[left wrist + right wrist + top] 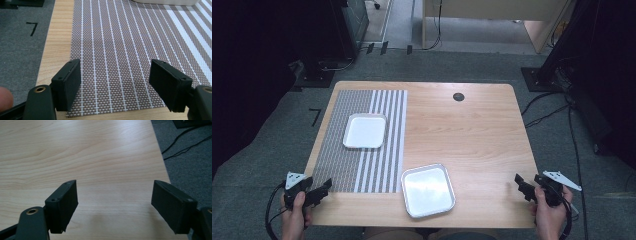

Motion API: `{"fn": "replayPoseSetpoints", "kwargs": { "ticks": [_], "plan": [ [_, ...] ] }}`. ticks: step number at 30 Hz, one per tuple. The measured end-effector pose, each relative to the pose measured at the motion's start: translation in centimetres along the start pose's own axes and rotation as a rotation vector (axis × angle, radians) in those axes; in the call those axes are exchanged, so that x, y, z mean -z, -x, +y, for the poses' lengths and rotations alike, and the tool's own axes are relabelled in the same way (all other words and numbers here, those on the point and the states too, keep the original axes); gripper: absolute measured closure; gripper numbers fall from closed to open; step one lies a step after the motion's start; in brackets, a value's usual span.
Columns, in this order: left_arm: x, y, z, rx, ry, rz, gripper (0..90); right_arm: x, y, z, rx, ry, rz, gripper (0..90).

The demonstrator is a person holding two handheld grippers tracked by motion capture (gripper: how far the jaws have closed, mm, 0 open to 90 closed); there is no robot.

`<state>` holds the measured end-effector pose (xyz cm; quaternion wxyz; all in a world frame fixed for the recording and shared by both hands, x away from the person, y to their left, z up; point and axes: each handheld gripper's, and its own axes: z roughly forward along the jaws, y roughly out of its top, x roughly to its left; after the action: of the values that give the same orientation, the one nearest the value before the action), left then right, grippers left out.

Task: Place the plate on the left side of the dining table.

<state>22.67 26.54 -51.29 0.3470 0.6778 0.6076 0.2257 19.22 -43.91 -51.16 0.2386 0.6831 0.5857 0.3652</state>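
A striped woven placemat point(362, 145) covers the left part of the wooden table point(472, 130). On it rests a white square plate point(365, 131). A silver metal tray point(428, 190) lies near the front edge, half off the mat's corner. My left gripper point(323, 188) hovers at the front left corner, open and holding nothing; in the left gripper view it point(115, 82) looks along the mat point(120, 45). My right gripper point(521, 184) stands open over the front right edge; in the right gripper view it point(115, 202) faces bare wood point(87, 152).
A round black cable hole point(458, 96) sits at the table's far side. Cables point(552, 107) run over the grey carpet on the right. A wooden desk point(492, 20) and dark stands line the back of the room.
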Motion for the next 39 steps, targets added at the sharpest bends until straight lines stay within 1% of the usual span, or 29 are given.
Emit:
{"fn": "replayPoseSetpoints", "kwargs": {
  "ticks": [6,9,12,17,21,22,23,24,25,30,39],
  "plan": [
    [0.0,0.1,0.0,-0.002,0.001,0.002,25.7,0.6,1.0,-0.4,-0.012,-0.006,-0.017,21.4],
    [0.0,0.0,0.0,-0.001,0.001,0.002,25.8,0.8,1.3,-0.6,-0.012,-0.012,-0.024,21.4],
    [0.0,0.0,0.0,-0.001,0.001,0.002,25.8,0.8,1.5,-0.8,0.002,-0.017,-0.038,21.2],
    [0.0,0.0,0.0,-0.001,0.0,0.001,25.7,0.6,1.5,-1.4,0.042,-0.043,-0.07,20.5],
    [0.0,0.0,0.0,-0.001,-0.001,-0.002,25.4,0.6,1.3,-1.6,0.059,-0.039,-0.086,19.6],
    [0.0,0.0,0.0,0.001,-0.002,-0.005,25.3,0.5,1.2,-1.7,0.071,-0.034,-0.091,18.6],
    [0.0,-0.1,0.0,0.002,-0.002,-0.008,25.3,0.5,1.0,-1.9,0.098,-0.027,-0.099,18.0],
    [0.0,-0.1,0.0,0.003,-0.001,-0.01,25.4,0.4,0.7,-2.2,0.134,-0.029,-0.122,16.7],
    [0.0,-0.1,0.0,0.004,-0.001,-0.012,25.4,0.4,0.6,-2.4,0.15,-0.025,-0.12,15.0],
    [0.0,-0.1,-0.1,-0.004,-0.001,-0.008,25.4,0.6,0.6,-2.9,0.152,-0.004,-0.113,13.3],
    [0.0,0.0,-0.1,-0.008,-0.002,-0.005,25.2,0.5,0.5,-2.8,0.15,-0.014,-0.117,10.5]
  ]
}}
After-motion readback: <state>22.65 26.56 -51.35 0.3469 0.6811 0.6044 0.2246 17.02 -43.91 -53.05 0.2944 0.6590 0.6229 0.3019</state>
